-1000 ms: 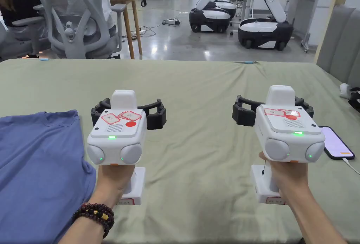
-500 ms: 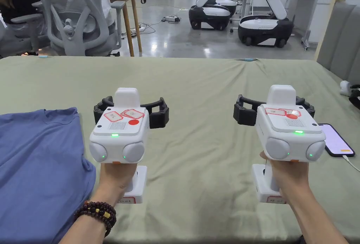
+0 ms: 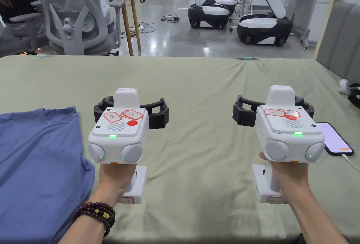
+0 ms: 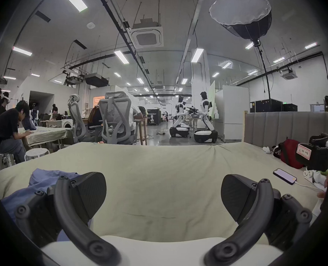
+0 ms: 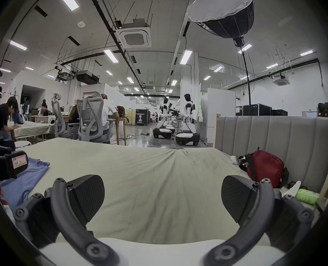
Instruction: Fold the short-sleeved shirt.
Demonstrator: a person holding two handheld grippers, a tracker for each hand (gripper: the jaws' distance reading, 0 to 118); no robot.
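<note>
The left gripper (image 4: pixel 163 199) and right gripper (image 5: pixel 162 199) hover with jaws spread wide, grasping nothing. The soft blue cotton short-sleeved shirt (image 3: pixel 35 171) lies just left of the left jaws on the olive-green cloth-covered table (image 3: pixel 204 86). It looks light, limp and prone to wrinkling; the collar and hem edges suit pinching. Its neckline faces away from the person, long axis running near to far.

Head view looks down over the bed (image 3: pixel 211 79) — both gripper views skim low across it, facing forward.
</note>
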